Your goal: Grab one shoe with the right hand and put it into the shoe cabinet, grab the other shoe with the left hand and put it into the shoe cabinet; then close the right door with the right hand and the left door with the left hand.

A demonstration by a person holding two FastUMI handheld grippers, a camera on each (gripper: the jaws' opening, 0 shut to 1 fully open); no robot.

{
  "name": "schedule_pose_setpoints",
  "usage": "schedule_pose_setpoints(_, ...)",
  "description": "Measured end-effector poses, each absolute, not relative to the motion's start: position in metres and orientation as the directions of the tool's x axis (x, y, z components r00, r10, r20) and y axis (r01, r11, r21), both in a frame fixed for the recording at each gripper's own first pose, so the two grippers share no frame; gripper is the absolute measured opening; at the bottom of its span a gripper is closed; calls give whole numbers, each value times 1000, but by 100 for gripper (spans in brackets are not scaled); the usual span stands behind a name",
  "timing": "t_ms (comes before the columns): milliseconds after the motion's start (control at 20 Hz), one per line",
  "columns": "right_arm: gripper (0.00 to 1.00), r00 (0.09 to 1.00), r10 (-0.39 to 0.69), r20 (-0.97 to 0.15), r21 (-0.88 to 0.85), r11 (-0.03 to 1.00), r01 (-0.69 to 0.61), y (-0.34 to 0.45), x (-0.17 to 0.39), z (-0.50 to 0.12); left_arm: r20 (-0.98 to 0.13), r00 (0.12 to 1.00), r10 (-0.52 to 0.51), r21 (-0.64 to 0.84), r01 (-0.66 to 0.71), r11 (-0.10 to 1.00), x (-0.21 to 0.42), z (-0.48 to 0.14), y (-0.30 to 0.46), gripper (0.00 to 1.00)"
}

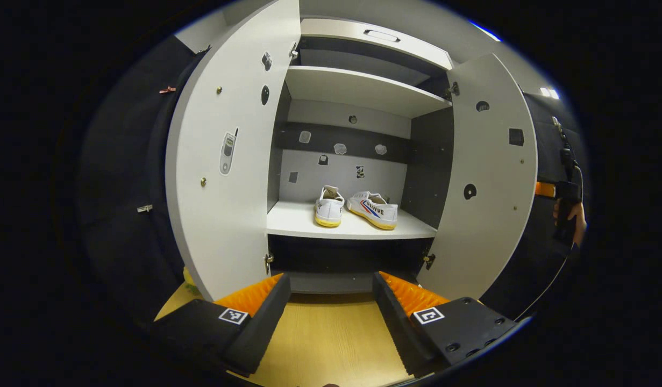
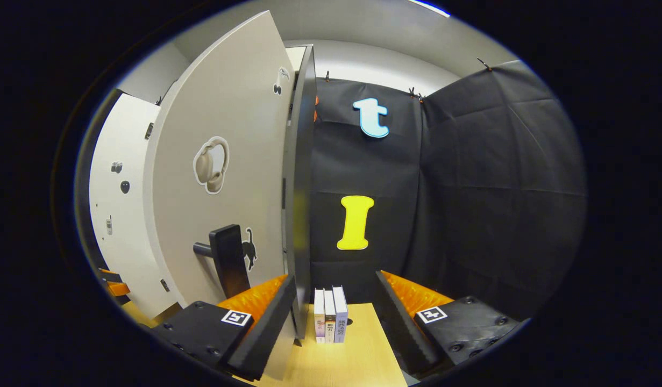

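Two white shoes stand side by side on the cabinet's lower shelf [image 1: 293,220]: one [image 1: 329,206] heel-on, the other [image 1: 374,209] showing a red and blue stripe. Both doors are swung open, the left door [image 1: 218,177] and the right door [image 1: 486,177]. My left gripper [image 1: 331,298] is open in front of the cabinet, a good way from the shoes, with nothing in it. My right gripper [image 2: 333,301] is open at the right door [image 2: 223,161], on its outer side. The door's free edge [image 2: 299,188] runs down just inside the left finger. A dark handle [image 2: 228,258] sticks out of that door.
Three books [image 2: 329,314] stand upright on the wooden table [image 2: 357,355] between the right gripper's fingers, farther off. The upper shelf [image 1: 357,88] is bare. A hand holding the right gripper [image 1: 568,207] appears beyond the right door. Black cloth walls close in behind and to the right.
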State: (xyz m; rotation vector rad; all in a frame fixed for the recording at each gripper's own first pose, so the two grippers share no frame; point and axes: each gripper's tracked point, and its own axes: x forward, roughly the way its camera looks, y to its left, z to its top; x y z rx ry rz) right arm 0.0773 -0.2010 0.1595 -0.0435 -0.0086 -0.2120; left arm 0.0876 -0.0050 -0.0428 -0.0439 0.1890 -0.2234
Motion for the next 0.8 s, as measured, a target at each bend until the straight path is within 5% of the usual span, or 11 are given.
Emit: schedule_pose_setpoints(800,95,994,-111,-5,65,992,111,-132,100,150,-195,968,-158,-91,142,986,76,-47,36,95)
